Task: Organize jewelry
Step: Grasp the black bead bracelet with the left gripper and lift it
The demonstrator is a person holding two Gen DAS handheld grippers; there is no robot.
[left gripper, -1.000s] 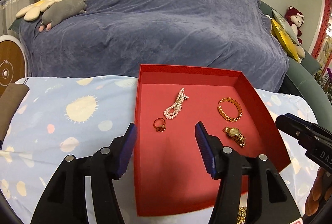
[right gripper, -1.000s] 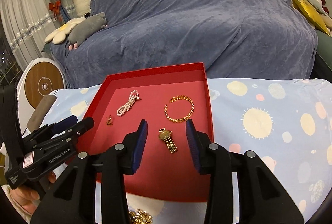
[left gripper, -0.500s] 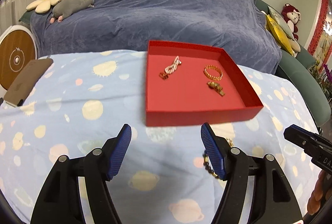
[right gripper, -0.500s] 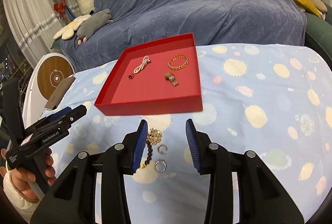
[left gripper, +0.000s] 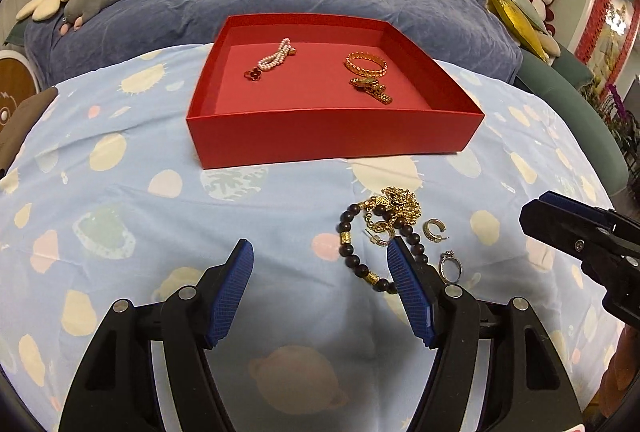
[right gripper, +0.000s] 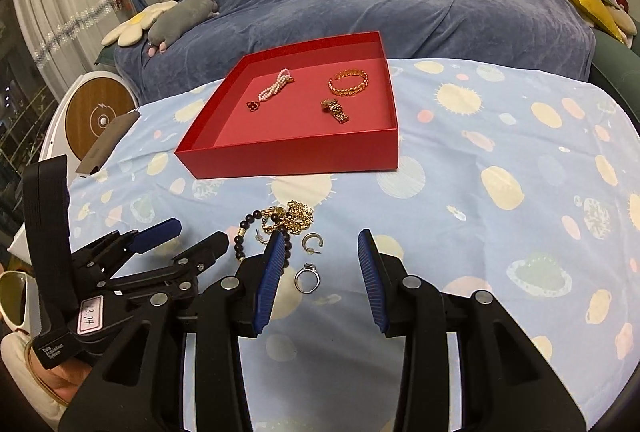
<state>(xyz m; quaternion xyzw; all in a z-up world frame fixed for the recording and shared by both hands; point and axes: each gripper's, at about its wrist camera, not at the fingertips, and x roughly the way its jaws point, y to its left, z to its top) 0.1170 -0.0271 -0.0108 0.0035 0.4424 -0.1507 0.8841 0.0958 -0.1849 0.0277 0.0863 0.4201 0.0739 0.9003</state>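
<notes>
Both grippers hover with fingers spread, pinching nothing. The left gripper (left gripper: pixel 320 286), its jaws having just been opening, hangs beside a bead bracelet (left gripper: pixel 352 252). The right gripper (right gripper: pixel 318 272) frames a silver ring (right gripper: pixel 307 277). Beyond them, a red tray (left gripper: pixel 332 140) on the blue cloth (left gripper: pixel 120 216) holds 4 pieces.

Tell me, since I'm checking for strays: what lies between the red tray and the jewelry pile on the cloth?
Nothing: only bare patterned tablecloth separates the red tray from the jewelry pile, as both wrist views show.
</notes>
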